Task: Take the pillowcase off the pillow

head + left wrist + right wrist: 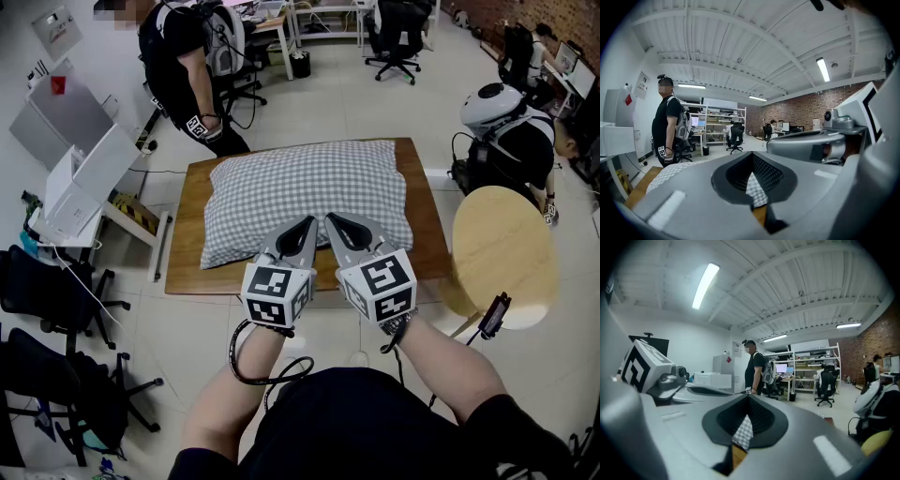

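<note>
A grey-and-white checked pillow (309, 183) in its pillowcase lies across a wooden table (192, 272). Both grippers hang side by side over the pillow's near edge, pointing level and away from me. My left gripper (307, 223) is shut with nothing in it. My right gripper (333, 219) is shut and empty too. In the left gripper view the closed left gripper (751, 154) shows a strip of checked cloth (754, 187) below through its opening. The right gripper view likewise shows the closed right gripper (749, 397) with cloth (743, 432) beneath.
A person in black (192, 75) stands at the table's far left corner. Another person with a white helmet (516, 131) crouches at the right. A round wooden tabletop (502, 253) stands close on the right. White equipment (80, 183) and black chairs (56, 291) crowd the left.
</note>
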Available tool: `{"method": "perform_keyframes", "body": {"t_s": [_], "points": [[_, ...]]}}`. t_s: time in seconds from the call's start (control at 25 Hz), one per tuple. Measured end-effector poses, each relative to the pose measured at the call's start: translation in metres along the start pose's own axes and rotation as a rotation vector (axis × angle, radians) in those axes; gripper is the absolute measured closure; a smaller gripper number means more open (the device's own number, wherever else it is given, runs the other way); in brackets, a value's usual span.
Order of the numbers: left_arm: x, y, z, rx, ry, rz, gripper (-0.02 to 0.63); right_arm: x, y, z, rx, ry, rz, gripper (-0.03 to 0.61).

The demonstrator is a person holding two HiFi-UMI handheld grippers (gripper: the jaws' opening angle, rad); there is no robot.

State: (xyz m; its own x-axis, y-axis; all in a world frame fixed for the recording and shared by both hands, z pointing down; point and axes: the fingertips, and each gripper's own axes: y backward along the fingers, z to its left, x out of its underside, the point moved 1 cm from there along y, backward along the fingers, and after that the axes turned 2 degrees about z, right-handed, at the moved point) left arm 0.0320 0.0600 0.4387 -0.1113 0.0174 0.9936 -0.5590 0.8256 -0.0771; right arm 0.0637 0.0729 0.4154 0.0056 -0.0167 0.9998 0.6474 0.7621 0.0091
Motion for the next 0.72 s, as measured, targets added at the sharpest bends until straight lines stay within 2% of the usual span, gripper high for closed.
{"method": "perform_keyframes", "body": {"t_s": [0.32, 0.72], "points": [[0.001, -0.008, -0.019, -0.031, 0.012, 0.005, 0.611, -0.001, 0.018, -0.012, -0.024, 0.003, -0.008, 0.578], [0.002, -0.016, -0.003, -0.087, 0.028, 0.0, 0.611, 0.002, 0.003, -0.015, -0.066, 0.013, -0.006, 0.578]]}}
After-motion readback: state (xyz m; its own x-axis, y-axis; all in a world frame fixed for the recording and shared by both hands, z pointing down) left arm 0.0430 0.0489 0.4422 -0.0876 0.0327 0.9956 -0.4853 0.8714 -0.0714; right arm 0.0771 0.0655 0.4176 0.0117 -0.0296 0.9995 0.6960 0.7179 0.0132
